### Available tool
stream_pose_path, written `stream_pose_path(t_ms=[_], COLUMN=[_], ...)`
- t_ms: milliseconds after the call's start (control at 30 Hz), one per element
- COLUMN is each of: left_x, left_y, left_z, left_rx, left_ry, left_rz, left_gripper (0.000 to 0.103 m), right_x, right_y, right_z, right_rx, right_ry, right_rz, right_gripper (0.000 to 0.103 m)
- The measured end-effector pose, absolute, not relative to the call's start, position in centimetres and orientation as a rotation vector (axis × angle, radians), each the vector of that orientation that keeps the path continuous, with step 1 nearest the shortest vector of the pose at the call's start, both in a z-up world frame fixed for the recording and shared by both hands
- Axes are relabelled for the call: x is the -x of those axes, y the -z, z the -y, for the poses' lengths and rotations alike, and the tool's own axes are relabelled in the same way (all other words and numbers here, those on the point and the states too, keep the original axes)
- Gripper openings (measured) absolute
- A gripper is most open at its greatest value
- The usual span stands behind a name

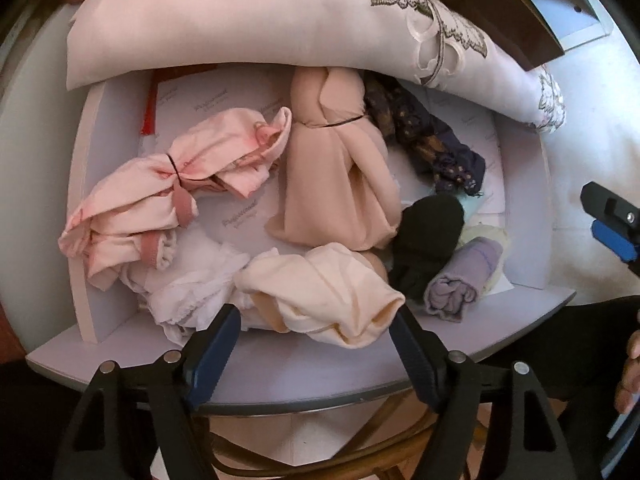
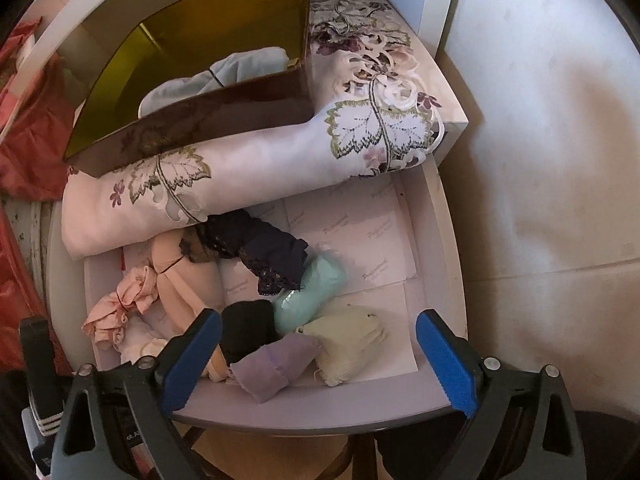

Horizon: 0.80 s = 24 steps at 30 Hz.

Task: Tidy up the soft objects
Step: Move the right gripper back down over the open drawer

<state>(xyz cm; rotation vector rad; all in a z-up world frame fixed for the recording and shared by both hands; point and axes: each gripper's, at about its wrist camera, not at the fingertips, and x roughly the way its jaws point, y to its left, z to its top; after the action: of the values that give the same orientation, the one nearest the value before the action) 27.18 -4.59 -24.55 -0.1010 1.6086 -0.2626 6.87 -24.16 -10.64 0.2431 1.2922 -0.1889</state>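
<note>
My left gripper (image 1: 316, 330) hangs over the near edge of the open drawer (image 1: 280, 372) with its jaws spread wide and nothing between them, the cream bundle (image 1: 320, 300) lying just beyond the fingertips. My right gripper (image 2: 320, 344) is likewise released and empty, poised above the near edge with the lilac roll (image 2: 276, 364) and the pale yellow roll (image 2: 348, 340) right ahead of it. As I judge it, the sorting is partway done: several pieces near the front edge are already rolled, the black roll (image 1: 428, 240) and the lilac one lying side by side, the mint roll (image 2: 312, 292) just behind them. Toward the left wall, the pink bundle (image 1: 160, 204) is tied at its middle, but the white lacy fabric (image 1: 192, 284) beside it lies crumpled and loose. In the middle the tall beige bundle (image 1: 340, 184) is tied too, and behind it the dark patterned piece (image 1: 428, 140) sprawls unrolled. Across the far edge a floral embroidered cloth (image 2: 256, 160) lies folded over the drawer, carrying a brown box (image 2: 192, 92) with a pale blue garment inside. What seems left to me is rolling the loose pieces and lining the bundles up in rows.
</note>
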Motion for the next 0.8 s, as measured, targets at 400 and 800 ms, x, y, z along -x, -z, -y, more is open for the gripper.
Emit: stream_pose_path(t_ms=[400, 800], left_x=[-27.2, -25.9], left_y=[22.3, 20.9], left_z=[2.6, 3.2], left_rx=[0.11, 0.009], left_ry=[0.242, 0.257], left_rz=[-1.551, -1.537], left_gripper=[0.074, 0.066], right_x=[-6.8, -6.7], right_y=[12.3, 13.8], right_z=[26.1, 26.1], right_rx=[-0.314, -0.299], right_ry=[0.269, 0.306], right_rz=[-1.356, -1.419], right_gripper=[0.102, 0.103])
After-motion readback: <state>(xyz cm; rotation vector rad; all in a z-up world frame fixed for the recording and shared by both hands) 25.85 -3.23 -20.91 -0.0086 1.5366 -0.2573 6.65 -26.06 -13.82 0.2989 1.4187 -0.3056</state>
